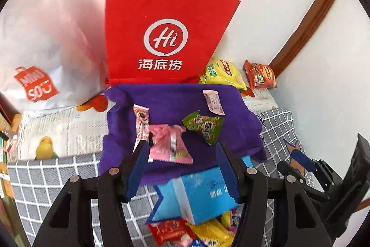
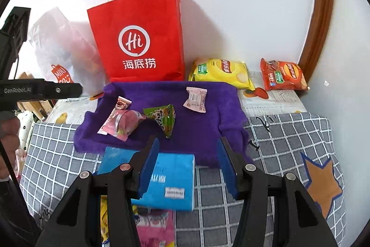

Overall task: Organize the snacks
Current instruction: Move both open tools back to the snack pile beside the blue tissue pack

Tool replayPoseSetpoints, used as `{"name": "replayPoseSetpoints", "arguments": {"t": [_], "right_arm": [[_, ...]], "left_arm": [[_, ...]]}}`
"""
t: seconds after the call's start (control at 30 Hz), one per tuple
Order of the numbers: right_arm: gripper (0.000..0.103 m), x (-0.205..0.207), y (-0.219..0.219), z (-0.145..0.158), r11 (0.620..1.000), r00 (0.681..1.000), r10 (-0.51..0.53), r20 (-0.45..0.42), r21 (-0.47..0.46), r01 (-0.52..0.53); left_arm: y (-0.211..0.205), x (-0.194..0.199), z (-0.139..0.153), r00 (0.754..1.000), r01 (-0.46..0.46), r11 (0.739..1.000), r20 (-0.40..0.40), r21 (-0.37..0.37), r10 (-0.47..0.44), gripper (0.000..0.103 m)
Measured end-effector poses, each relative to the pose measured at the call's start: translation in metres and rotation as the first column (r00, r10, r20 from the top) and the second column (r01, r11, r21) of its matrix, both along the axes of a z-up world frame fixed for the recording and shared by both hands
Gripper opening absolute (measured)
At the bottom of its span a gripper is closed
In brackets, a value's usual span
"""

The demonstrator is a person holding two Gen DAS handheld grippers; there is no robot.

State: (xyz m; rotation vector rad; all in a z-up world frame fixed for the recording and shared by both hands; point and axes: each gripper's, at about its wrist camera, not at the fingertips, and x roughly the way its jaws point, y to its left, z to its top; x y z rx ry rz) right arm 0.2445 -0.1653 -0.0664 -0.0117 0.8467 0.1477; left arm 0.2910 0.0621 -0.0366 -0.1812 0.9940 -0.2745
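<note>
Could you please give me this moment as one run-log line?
left hand-held gripper: open, empty | right hand-held gripper: open, empty | purple cloth: four small snacks | blue pack: near edge

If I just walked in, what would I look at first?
Probably the big red paper bag with the white "Hi" logo, standing against the wall at the back. Right in front of it lies a purple towel with small snack packets scattered on it, and two chip bags, yellow and orange, sit to its right.

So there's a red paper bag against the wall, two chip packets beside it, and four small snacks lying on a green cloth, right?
Nearly. The cloth is purple, not green, as the right wrist view shows. The red paper bag against the wall, the two chip packets beside it, and the four small snacks are as you say.
</note>
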Motion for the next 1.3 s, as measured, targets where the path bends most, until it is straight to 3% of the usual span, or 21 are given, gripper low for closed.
{"name": "replayPoseSetpoints", "arguments": {"t": [0.23,0.43,0.6,1.07,1.3], "right_arm": [[0.052,-0.029,-0.007,-0.002,0.999,1.0,-0.027,0.004,0.019,0.027],[0.052,-0.052,-0.01,-0.015,0.999,0.999,-0.005,-0.049,0.046,0.007],[0.062,-0.071,-0.002,-0.028,0.998,0.997,0.035,-0.067,0.049,-0.031],[0.064,-0.099,0.018,-0.066,0.995,0.985,0.1,-0.14,0.034,-0.096],[0.069,-0.093,0.016,-0.075,0.991,0.98,0.103,-0.169,0.102,-0.087]], "left_arm": [[0.01,-0.042,-0.007,0.999,-0.041,0.999,-0.017,-0.008,0.041,0.057],[0.014,-0.078,-0.019,0.998,-0.055,0.998,-0.046,-0.033,0.053,0.057],[0.022,-0.098,-0.032,0.994,-0.085,0.996,-0.068,-0.03,0.083,0.057],[0.055,-0.121,-0.075,0.978,-0.163,0.984,-0.146,-0.074,0.151,0.057],[0.051,-0.121,-0.084,0.978,-0.151,0.984,-0.159,-0.092,0.135,0.057]]}}
